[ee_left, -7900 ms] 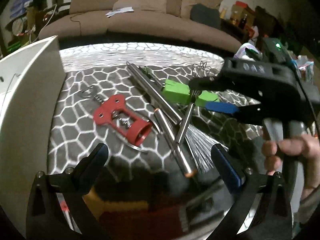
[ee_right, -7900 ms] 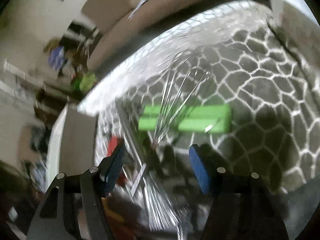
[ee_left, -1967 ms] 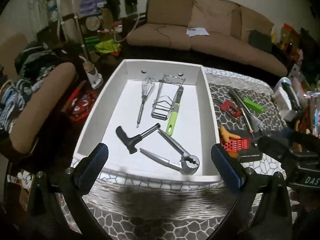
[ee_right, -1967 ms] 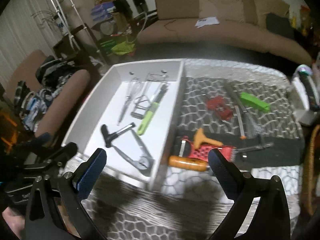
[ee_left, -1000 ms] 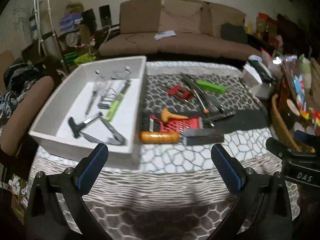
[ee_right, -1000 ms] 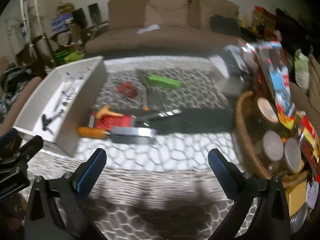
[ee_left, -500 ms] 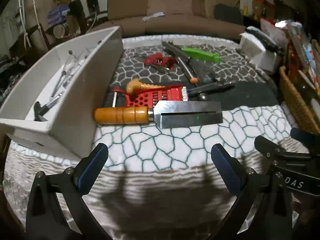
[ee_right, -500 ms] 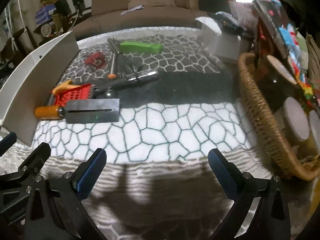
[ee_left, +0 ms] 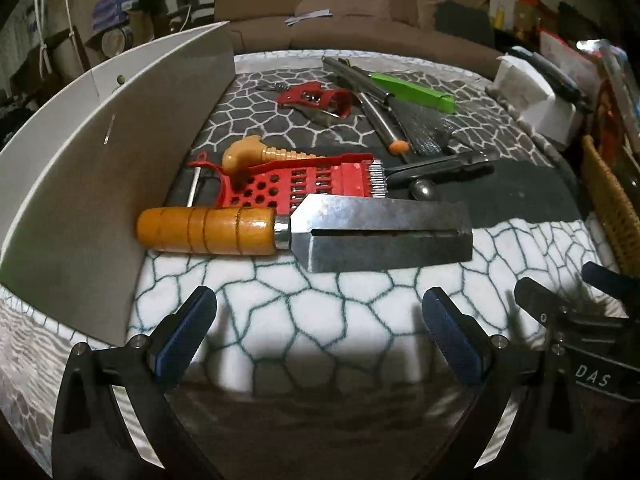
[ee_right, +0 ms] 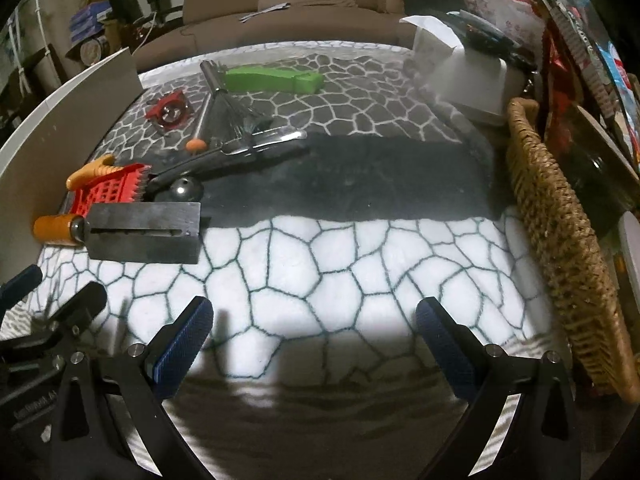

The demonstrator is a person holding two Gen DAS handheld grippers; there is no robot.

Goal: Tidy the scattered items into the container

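Left wrist view: left gripper (ee_left: 318, 330) spread wide and empty, low over the blanket, wooden-handled slicer (ee_left: 304, 230) lying just ahead beside the white container (ee_left: 100, 152). Right gripper (ee_right: 314, 332) gapes empty too. Beyond, red grater (ee_left: 304, 184), then corkscrew (ee_left: 320, 98).

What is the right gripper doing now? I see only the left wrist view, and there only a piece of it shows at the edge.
Observer: The right gripper is open and holds nothing; only the patterned cloth shows between its fingers.
Operator: Is something near it on its right side?
Observer: Yes. A wicker basket stands on that side, and its wall runs along the whole right edge of the view.
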